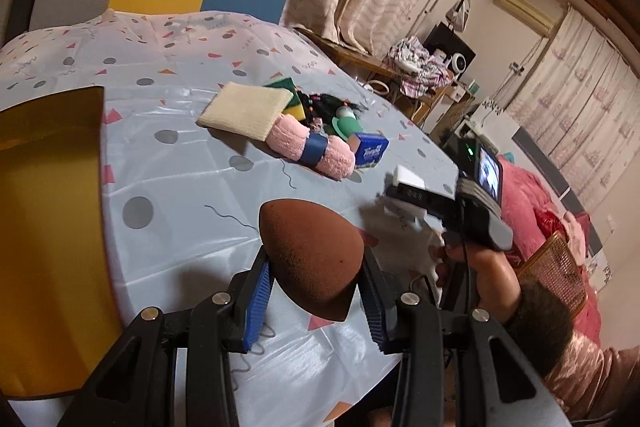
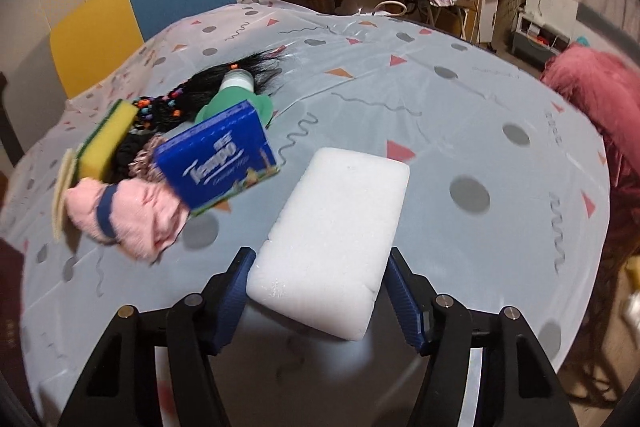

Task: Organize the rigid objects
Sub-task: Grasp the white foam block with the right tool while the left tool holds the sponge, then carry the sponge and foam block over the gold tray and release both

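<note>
Plainly, the left gripper (image 1: 316, 291) has its jaws clenched on a brown teardrop sponge (image 1: 310, 259), held above the counter (image 1: 192, 187) beside a yellow bin (image 1: 48, 227). The right gripper (image 2: 320, 295) has a white foam block (image 2: 332, 239) between its jaws; the blue pads (image 2: 236, 287) sit at its sides, though firm contact cannot be told (the near end is blurred). Further back lie a blue tissue pack (image 2: 218, 163), pink towel roll (image 2: 132, 215), yellow-green scourer (image 2: 106, 139), green bottle (image 2: 236, 99) and black wig (image 2: 224, 79), clustered together.
</note>
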`<action>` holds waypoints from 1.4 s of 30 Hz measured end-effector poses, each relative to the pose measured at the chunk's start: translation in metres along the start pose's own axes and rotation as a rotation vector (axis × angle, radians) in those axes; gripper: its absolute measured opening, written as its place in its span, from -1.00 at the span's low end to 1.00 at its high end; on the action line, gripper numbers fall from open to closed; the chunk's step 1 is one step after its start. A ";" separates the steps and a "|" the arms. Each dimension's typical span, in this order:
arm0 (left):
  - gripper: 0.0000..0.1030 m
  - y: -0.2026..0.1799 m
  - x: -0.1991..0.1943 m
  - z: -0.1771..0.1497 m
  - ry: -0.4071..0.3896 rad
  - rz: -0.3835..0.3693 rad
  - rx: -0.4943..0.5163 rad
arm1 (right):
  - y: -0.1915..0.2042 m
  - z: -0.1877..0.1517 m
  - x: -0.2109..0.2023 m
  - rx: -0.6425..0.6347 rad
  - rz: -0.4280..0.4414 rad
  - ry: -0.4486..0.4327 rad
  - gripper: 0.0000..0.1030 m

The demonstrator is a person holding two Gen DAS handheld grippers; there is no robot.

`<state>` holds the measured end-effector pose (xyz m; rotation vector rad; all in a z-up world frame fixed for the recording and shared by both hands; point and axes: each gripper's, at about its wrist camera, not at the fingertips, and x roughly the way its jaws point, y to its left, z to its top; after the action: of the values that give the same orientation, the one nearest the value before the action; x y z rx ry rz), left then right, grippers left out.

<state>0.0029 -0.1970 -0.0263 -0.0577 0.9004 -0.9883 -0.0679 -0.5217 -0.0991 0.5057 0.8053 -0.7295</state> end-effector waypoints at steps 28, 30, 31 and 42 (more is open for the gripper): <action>-0.19 0.209 -0.099 0.029 -0.105 0.334 -0.320 | 0.162 -0.062 -0.121 -0.310 0.394 -0.074 0.26; -0.19 0.229 -0.098 0.035 -0.098 0.345 -0.368 | 0.171 -0.064 -0.129 -0.335 0.412 -0.087 0.26; -0.19 0.235 -0.098 0.038 -0.102 0.357 -0.384 | 0.175 -0.065 -0.133 -0.349 0.418 -0.095 0.26; 0.48 0.280 -0.093 0.058 -0.104 0.526 -0.435 | 0.213 -0.077 -0.154 -0.471 0.448 -0.126 0.27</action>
<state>0.2159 0.0148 -0.0486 -0.2264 0.9559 -0.2892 -0.0180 -0.2733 0.0043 0.1967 0.6833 -0.1434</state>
